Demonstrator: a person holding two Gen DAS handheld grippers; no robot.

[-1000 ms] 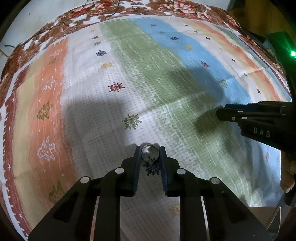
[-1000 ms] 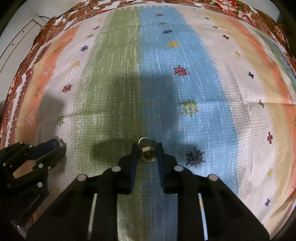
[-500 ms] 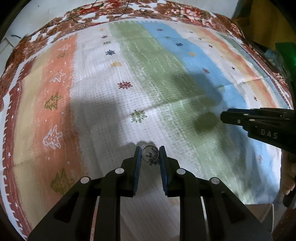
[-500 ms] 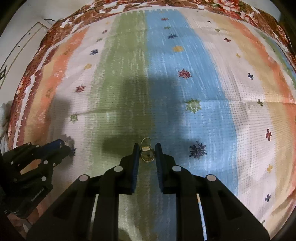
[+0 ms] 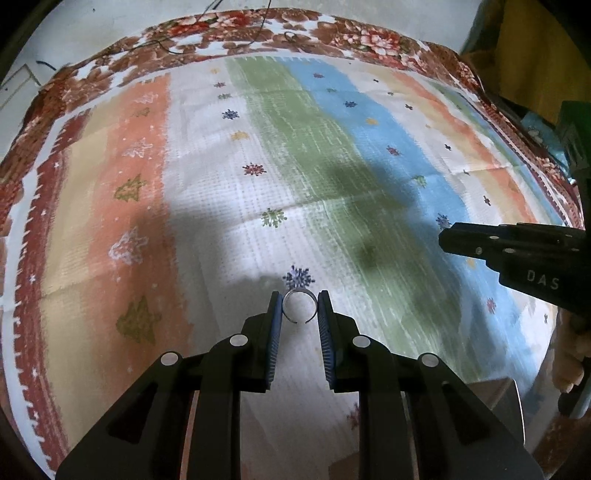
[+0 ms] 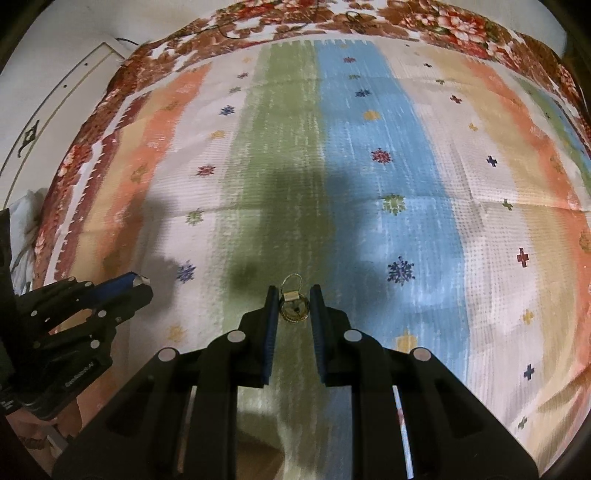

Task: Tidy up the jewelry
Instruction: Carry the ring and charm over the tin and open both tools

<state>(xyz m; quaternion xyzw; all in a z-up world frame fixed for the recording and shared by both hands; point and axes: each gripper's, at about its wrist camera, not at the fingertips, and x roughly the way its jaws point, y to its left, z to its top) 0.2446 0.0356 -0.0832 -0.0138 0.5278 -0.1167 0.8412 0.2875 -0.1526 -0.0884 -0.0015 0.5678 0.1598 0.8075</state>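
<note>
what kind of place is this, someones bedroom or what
Probably a home, maybe a bedroom: a striped printed cloth lies over a floral blanket, like bedding. A white panelled door or cupboard stands beyond the edge. I can't tell for sure that it's a bed.

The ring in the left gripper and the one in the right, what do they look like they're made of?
Open silver ring: probably polished metal, thin bright band with a gap. Gold-coloured ring: likely brass or gold-plated metal, yellow shine, ornate round top; exact metal unclear.

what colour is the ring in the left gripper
Silver; the ring shows best in the left wrist view, pinched in the left gripper.
</note>
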